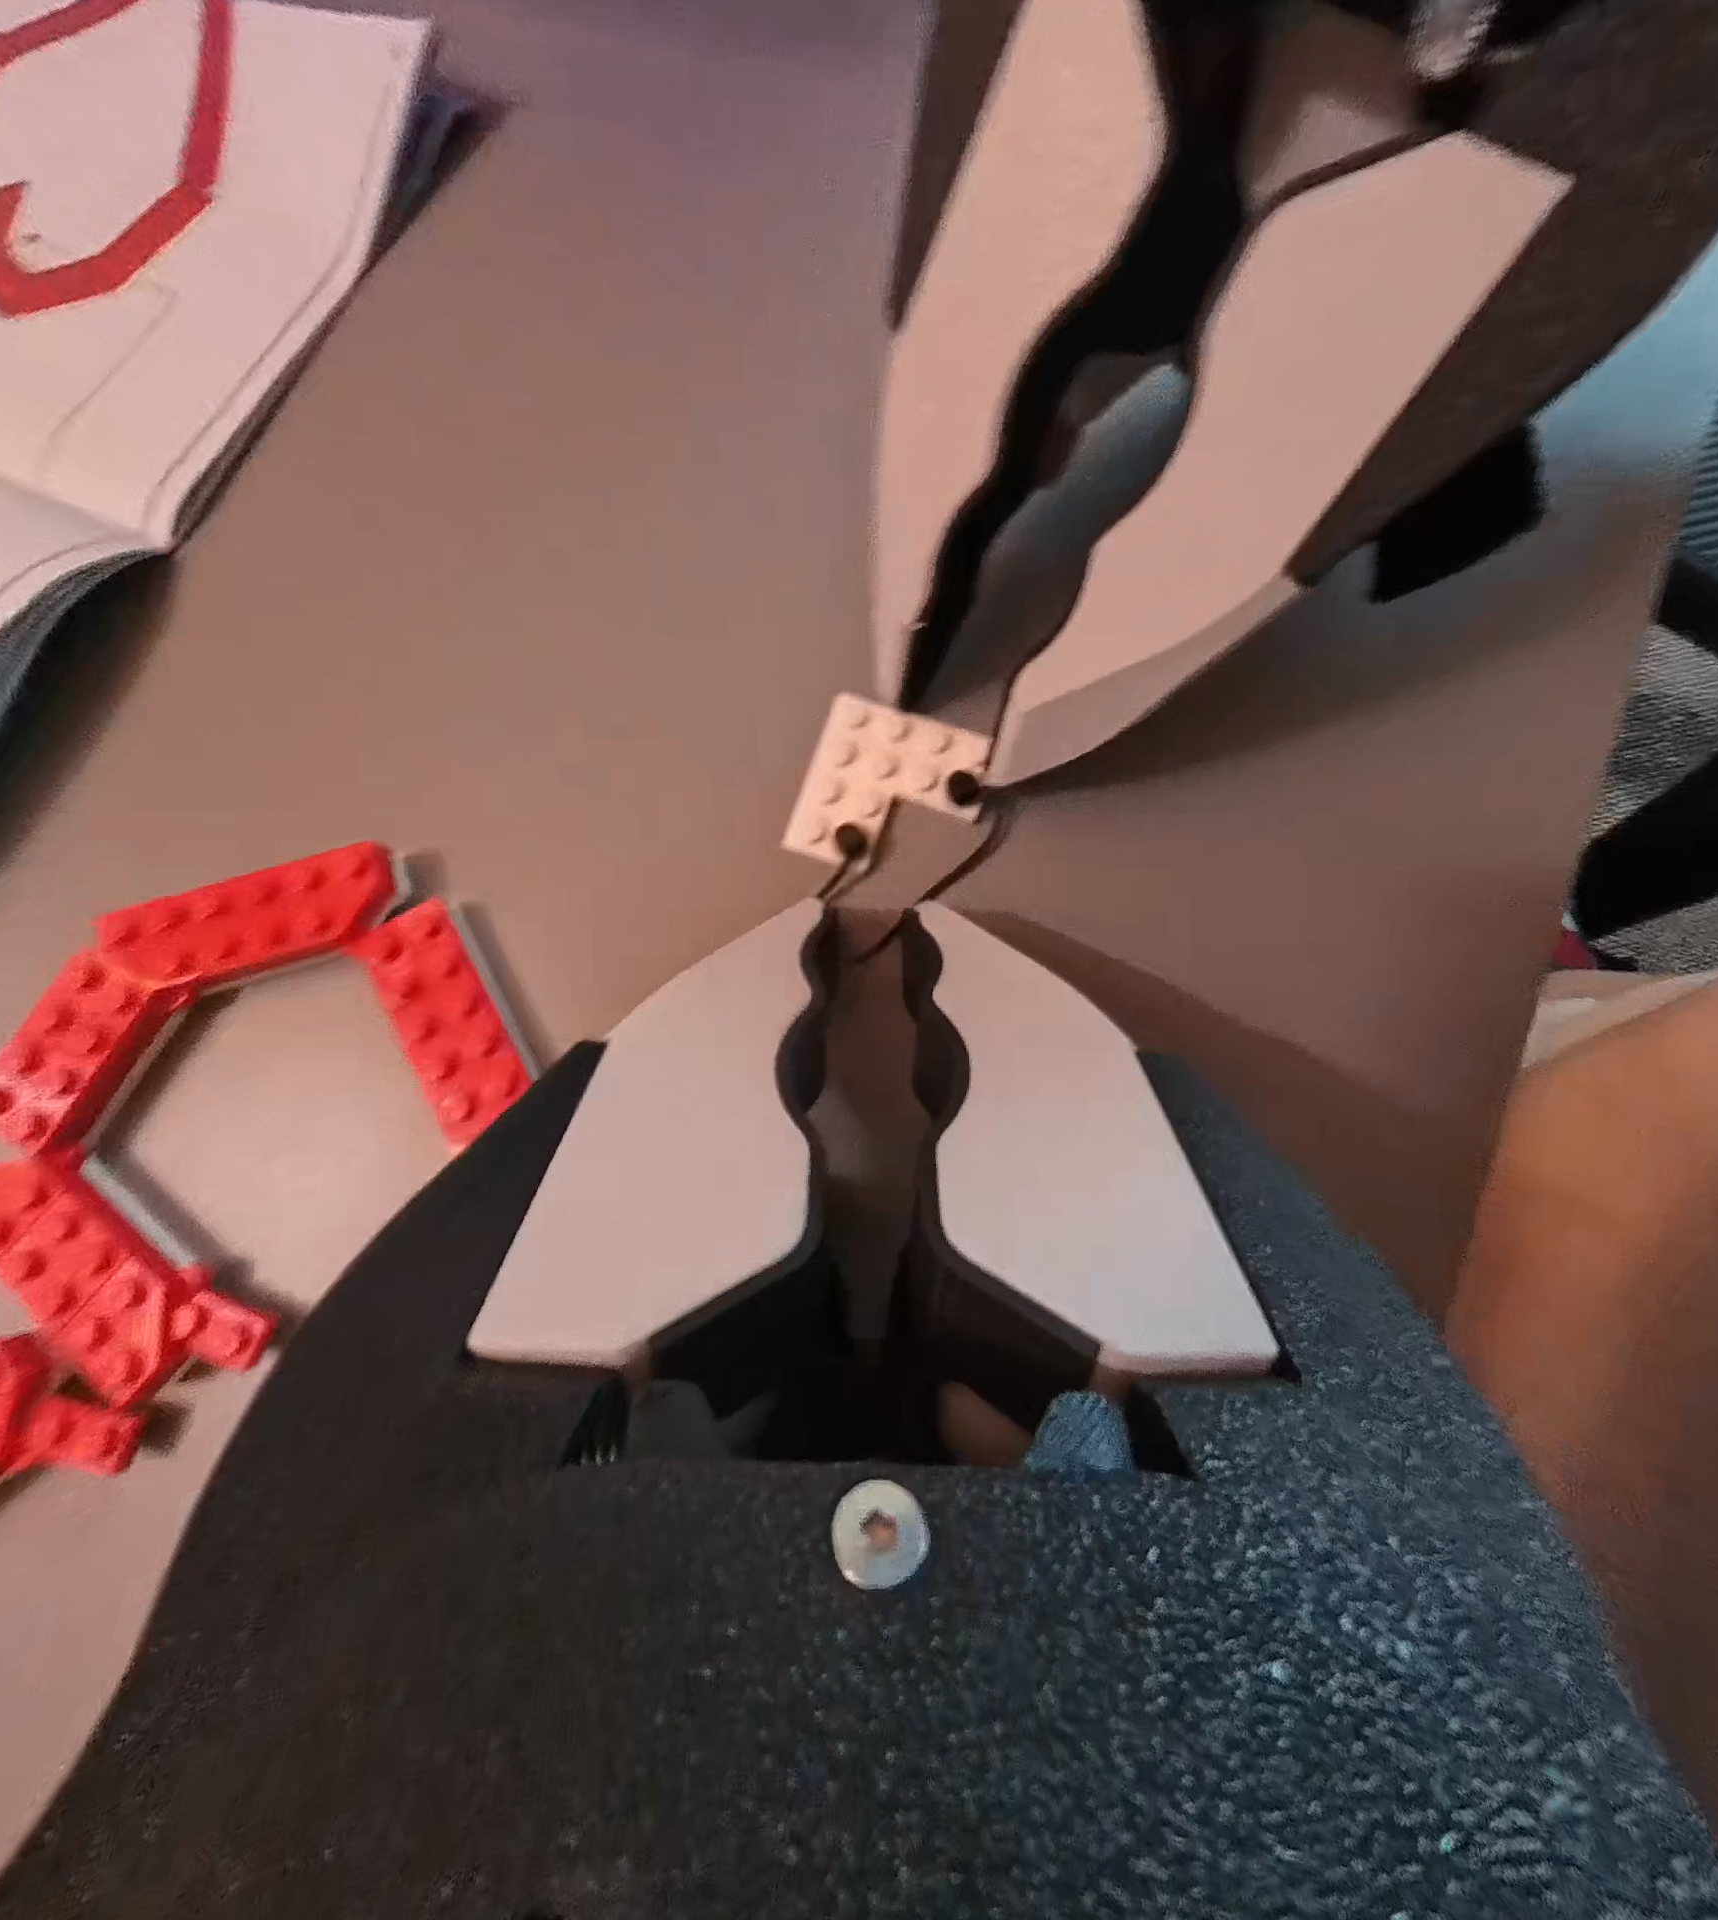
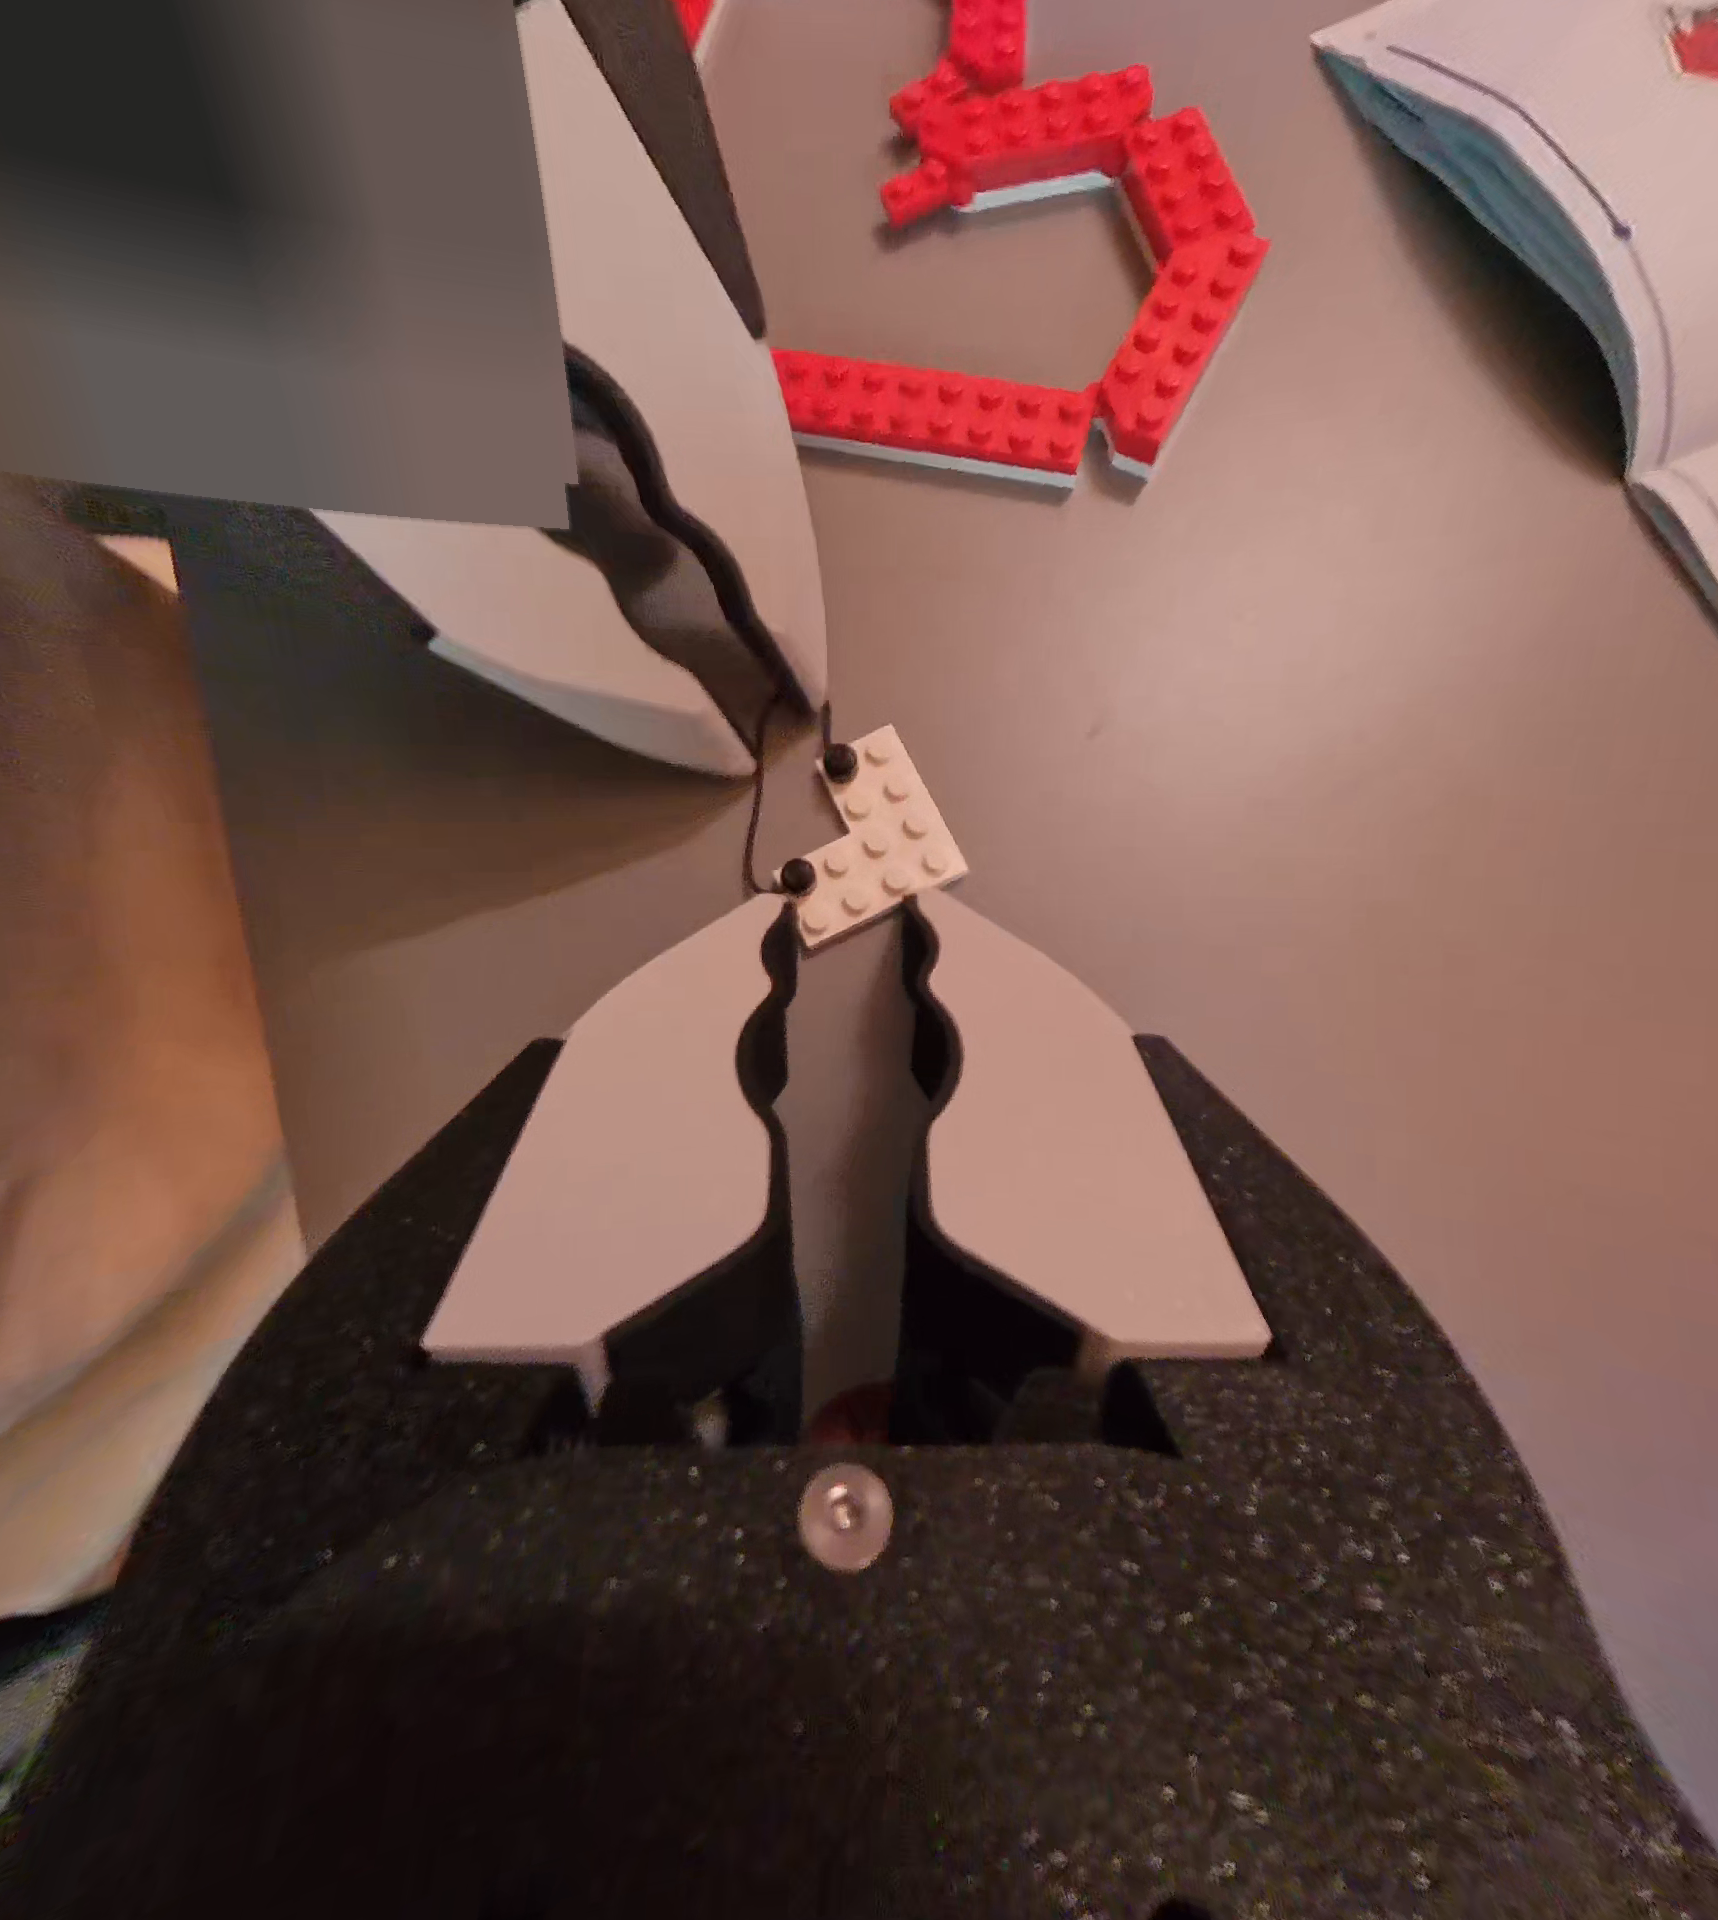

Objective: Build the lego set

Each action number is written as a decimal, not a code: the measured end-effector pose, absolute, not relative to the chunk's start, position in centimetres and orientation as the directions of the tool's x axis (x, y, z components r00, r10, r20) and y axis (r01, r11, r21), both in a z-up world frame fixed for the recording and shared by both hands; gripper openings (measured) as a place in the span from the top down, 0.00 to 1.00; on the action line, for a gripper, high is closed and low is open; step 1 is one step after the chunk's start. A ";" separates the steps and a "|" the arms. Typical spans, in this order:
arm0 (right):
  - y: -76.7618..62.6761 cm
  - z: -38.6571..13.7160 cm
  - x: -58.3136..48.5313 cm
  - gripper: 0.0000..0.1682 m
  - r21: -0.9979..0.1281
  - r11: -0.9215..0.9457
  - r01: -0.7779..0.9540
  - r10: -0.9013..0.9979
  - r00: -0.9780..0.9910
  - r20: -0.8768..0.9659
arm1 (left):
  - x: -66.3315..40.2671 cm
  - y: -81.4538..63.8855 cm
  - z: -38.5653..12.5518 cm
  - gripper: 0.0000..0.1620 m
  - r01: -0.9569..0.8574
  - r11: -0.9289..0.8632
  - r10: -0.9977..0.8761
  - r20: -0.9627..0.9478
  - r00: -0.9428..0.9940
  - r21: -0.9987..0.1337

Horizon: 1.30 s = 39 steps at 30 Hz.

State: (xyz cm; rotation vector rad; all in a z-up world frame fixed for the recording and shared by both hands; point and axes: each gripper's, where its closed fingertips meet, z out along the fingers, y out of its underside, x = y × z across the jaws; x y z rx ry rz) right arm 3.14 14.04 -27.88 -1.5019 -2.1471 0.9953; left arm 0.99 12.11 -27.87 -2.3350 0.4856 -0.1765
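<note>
Lego's red outline (image 2: 1073,270) lies partly assembled; both grippers, left (image 1: 870,914) and right (image 2: 844,914), pinch a white plate (image 2: 886,836) and its black cord (image 2: 759,821), not yet attached.

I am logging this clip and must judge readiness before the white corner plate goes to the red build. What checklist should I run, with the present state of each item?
1. White corner plate held by the right tool: ok, one leg sits between its tips.
2. Black string held by the left tool: ok, it runs into the nearly closed tips.
3. Both black pins seated on the plate: ok, one on each leg end.
4. String free of snags: cannot tell.
5. Red frame clear of both tools: ok, it lies apart on the table.
6. Instruction booklet open nearby: ok.
</note>
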 end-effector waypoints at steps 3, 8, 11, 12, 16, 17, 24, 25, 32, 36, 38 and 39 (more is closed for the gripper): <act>13.9 -27.9 4.1 0.86 -0.676 0.147 0.722 0.937 -0.321 -0.140 | 0.5 11.6 -27.5 0.93 -0.303 -0.660 -0.395 -0.026 0.918 -0.687; 14.1 -27.0 4.7 0.78 -0.691 0.313 0.652 0.888 -0.459 -0.032 | 0.6 11.4 -25.1 0.92 -0.258 -0.601 -0.420 0.024 0.907 -0.757; 13.1 -26.0 4.9 0.77 -0.737 0.402 0.543 0.780 -0.624 -0.034 | -1.0 11.2 -23.8 0.91 -0.243 -0.568 -0.387 -0.006 0.922 -0.786; 12.8 -25.9 4.8 0.75 -0.748 0.408 0.523 0.751 -0.658 -0.050 | -1.6 11.0 -23.3 0.91 -0.230 -0.555 -0.375 -0.007 0.927 -0.799; 12.4 -27.5 4.5 0.71 -0.710 0.442 0.548 0.708 -0.699 -0.100 | -4.5 10.1 -21.1 0.90 -0.102 -0.472 -0.285 0.042 0.958 -0.876; 12.3 -27.8 4.1 0.74 -0.712 0.439 0.548 0.721 -0.688 -0.086 | -5.4 9.9 -20.3 0.89 -0.068 -0.433 -0.258 0.051 0.965 -0.899; 17.5 -27.9 0.8 0.81 -0.744 -0.081 0.664 0.996 0.018 -0.093 | -13.6 7.9 -15.1 0.80 0.179 -0.064 0.035 0.178 0.984 -0.982; 17.7 -27.8 0.6 0.80 -0.744 -0.178 0.643 0.984 0.113 -0.138 | -14.3 7.7 -14.8 0.79 0.198 -0.024 0.055 0.197 0.979 -0.980; 17.1 -23.2 -1.0 0.59 -0.876 -0.231 0.424 0.972 0.141 -0.188 | -16.8 7.1 -14.6 0.70 0.236 0.072 0.121 0.244 0.962 -0.969; 17.4 -20.2 0.8 0.65 -0.921 -0.163 0.354 0.984 -0.004 -0.176 | -17.1 6.6 -12.7 0.71 0.272 0.216 0.028 0.284 0.958 -0.938; 18.2 -19.0 2.1 0.70 -0.940 -0.150 0.308 0.985 -0.041 -0.170 | -16.9 5.7 -10.6 0.70 0.259 0.357 -0.062 0.254 0.965 -0.898; 18.6 -18.4 2.7 0.71 -0.950 -0.147 0.277 0.984 -0.054 -0.168 | -16.9 5.2 -9.7 0.65 0.255 0.422 -0.093 0.238 0.967 -0.870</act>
